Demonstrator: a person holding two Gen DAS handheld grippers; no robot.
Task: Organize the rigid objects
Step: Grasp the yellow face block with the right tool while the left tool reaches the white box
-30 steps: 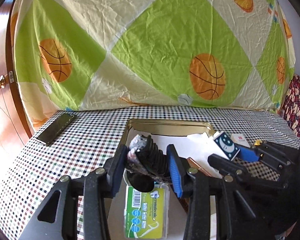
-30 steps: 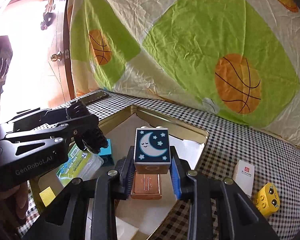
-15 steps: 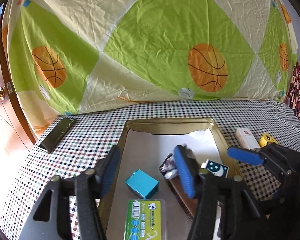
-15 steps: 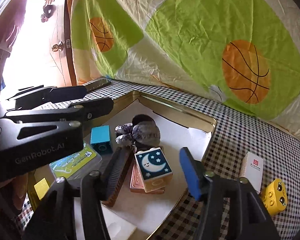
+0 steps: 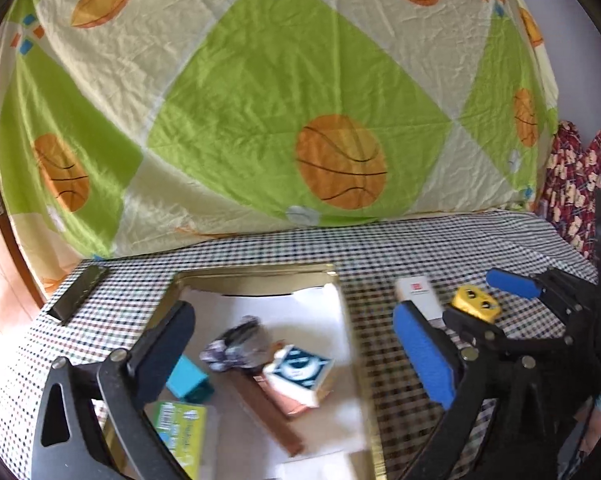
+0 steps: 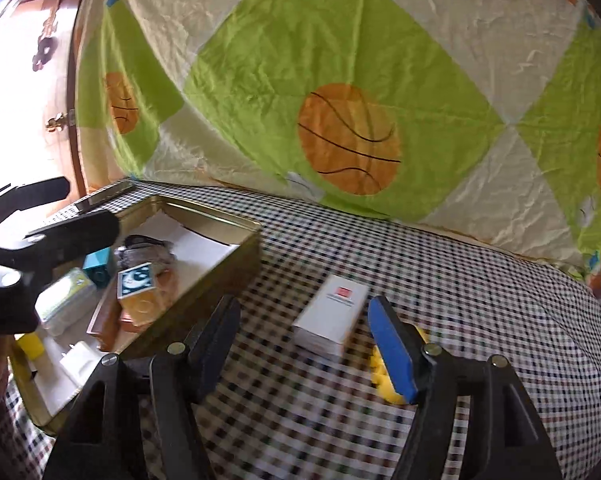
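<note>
A wrinkly green and cream sheet with basketballs point(image 5: 340, 162) is hung up as the backdrop, and a checkered cloth is spread over the tabletop point(image 6: 480, 280) in front of it. A gold tin tray point(image 5: 256, 278) lined with white paper is set on the left part of the tabletop, and most of the stuff is already piled in it: a moon block point(image 5: 300, 372) propped on a copper-coloured bar point(image 5: 276, 416), a dark crumpled bundle point(image 5: 240, 346) just behind it, a teal block point(image 5: 186, 380) to the left and a green-labelled plastic case point(image 5: 180, 436) at the near end. A small yellow cube point(image 6: 30, 346) and something white are also seen at the tray's near corner in the right wrist view. Outside the tray, a white box point(image 6: 334, 314) with a red mark and a yellow toy brick point(image 5: 476, 304) are left lying on the cloth, close beside each other. The left claw point(image 5: 296, 352) is held spread wide above the tray with nothing pinched. The right claw point(image 6: 304, 344) is also spread wide and empty, with the white box framed between its fingers and the yellow brick partly hidden behind the blue pad point(image 6: 392, 350). A dark flat bar point(image 5: 78, 294) is parked on the cloth at the far left edge.
</note>
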